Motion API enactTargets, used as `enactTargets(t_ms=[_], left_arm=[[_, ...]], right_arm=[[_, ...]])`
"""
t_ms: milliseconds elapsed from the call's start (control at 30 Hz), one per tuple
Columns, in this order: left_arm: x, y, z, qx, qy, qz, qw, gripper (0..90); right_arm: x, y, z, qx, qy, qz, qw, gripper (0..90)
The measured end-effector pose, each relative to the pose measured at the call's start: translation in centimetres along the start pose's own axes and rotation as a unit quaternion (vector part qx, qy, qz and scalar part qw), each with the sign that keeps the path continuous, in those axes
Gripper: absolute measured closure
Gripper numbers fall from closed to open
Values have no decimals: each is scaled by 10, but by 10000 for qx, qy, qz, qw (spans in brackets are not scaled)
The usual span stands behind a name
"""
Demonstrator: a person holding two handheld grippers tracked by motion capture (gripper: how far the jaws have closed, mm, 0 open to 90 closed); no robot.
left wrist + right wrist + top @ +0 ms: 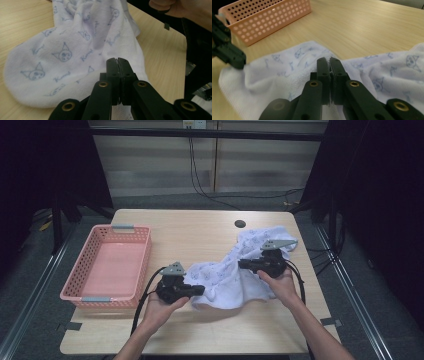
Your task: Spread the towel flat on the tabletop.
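A white towel printed with small blue cartoon faces lies bunched across the middle of the wooden table. My left gripper is shut on its near left edge; in the left gripper view the jaws meet with a thin fold of towel pinched between them. My right gripper is shut on the cloth farther right. In the right gripper view its tips bite a ridge of towel, and the left gripper sits at that cloth's far corner.
A pink perforated basket stands at the table's left side and appears at the top left of the right gripper view. A dark round hole marks the tabletop behind the towel. Cables trail from both grippers towards the person.
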State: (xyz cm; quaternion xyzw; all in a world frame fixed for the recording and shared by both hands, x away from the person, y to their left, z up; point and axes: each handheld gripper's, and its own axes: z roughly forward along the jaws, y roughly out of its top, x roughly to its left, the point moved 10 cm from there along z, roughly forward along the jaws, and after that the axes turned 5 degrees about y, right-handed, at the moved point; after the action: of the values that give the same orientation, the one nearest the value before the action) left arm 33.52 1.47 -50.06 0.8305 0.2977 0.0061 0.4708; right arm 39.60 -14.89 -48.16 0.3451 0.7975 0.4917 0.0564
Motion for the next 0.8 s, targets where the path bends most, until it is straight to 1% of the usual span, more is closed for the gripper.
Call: enactTargets(t_ms=[33, 67, 100, 133, 167, 200, 233, 267, 300, 333, 367, 400, 433, 467, 533, 567, 600, 633, 667, 700, 733, 800], left_arm=[[3, -1, 7, 22, 37, -49, 10000, 877], [6, -4, 15, 99, 46, -165, 9998, 852], [10, -9, 22, 207, 48, -220, 9995, 846], [13, -15, 26, 276, 105, -232, 9993, 836], [15, -19, 28, 294, 110, -292, 9991, 738], [16, -23, 27, 331, 92, -305, 9989, 738], [17, -25, 23, 304, 123, -367, 9988, 644], [17, -25, 19, 265, 102, -379, 9989, 644], [17, -23, 10, 161, 119, -427, 9989, 587], [17, -22, 5, 84, 153, -446, 9989, 587], [15, -21, -4, 31, 159, -408, 9990, 562], [14, -22, -10, 6, 181, -386, 9991, 559], [11, -25, -16, -5, 181, -376, 9991, 559], [8, -30, -22, 8, 161, -385, 9991, 555], [4, -43, -30, 137, 196, -363, 9991, 566], [2, -51, -34, 222, 224, -319, 9990, 567], [2, -58, -36, 287, 243, -298, 9988, 569], [3, -65, -38, 356, 283, -262, 9986, 583], [5, -69, -40, 362, 354, -253, 9984, 596], [8, -74, -41, 390, 411, -310, 9979, 596], [11, -77, -41, 408, 405, -347, 9977, 596], [18, -79, -37, 458, 555, -285, 9970, 586]], right_arm=[[-3, 0, 7, 43, 22, 25, 10000, 871], [-7, -3, 14, 128, 14, 48, 9999, 853], [-11, -9, 20, 265, 5, 46, 9996, 823], [-16, -15, 25, 388, -84, 78, 9992, 780], [-23, -26, 25, 429, -55, 238, 9988, 695], [-23, -26, 25, 429, -55, 238, 9988, 695], [-25, -31, 12, 251, -77, 349, 9990, 578], [-25, -31, 12, 251, -77, 349, 9990, 578], [-23, -37, -6, 143, -163, 373, 9991, 535], [-23, -37, -6, 143, -163, 373, 9991, 535], [-19, -47, -25, 108, -183, 416, 9989, 527], [-17, -52, -33, 82, -178, 431, 9989, 527], [-17, -52, -33, 82, -178, 431, 9989, 527], [-13, -59, -42, 96, -154, 514, 9985, 530], [-6, -79, -60, 129, -147, 557, 9983, 563], [-3, -85, -65, 168, -111, 589, 9981, 568], [-1, -96, -70, 236, -140, 600, 9978, 578], [1, -105, -72, 295, -140, 657, 9973, 583], [3, -113, -72, 422, -83, 653, 9969, 586], [4, -118, -71, 492, -117, 646, 9966, 585], [4, -123, -69, 603, -160, 629, 9961, 587], [1, -125, -64, 675, -144, 591, 9959, 586]])
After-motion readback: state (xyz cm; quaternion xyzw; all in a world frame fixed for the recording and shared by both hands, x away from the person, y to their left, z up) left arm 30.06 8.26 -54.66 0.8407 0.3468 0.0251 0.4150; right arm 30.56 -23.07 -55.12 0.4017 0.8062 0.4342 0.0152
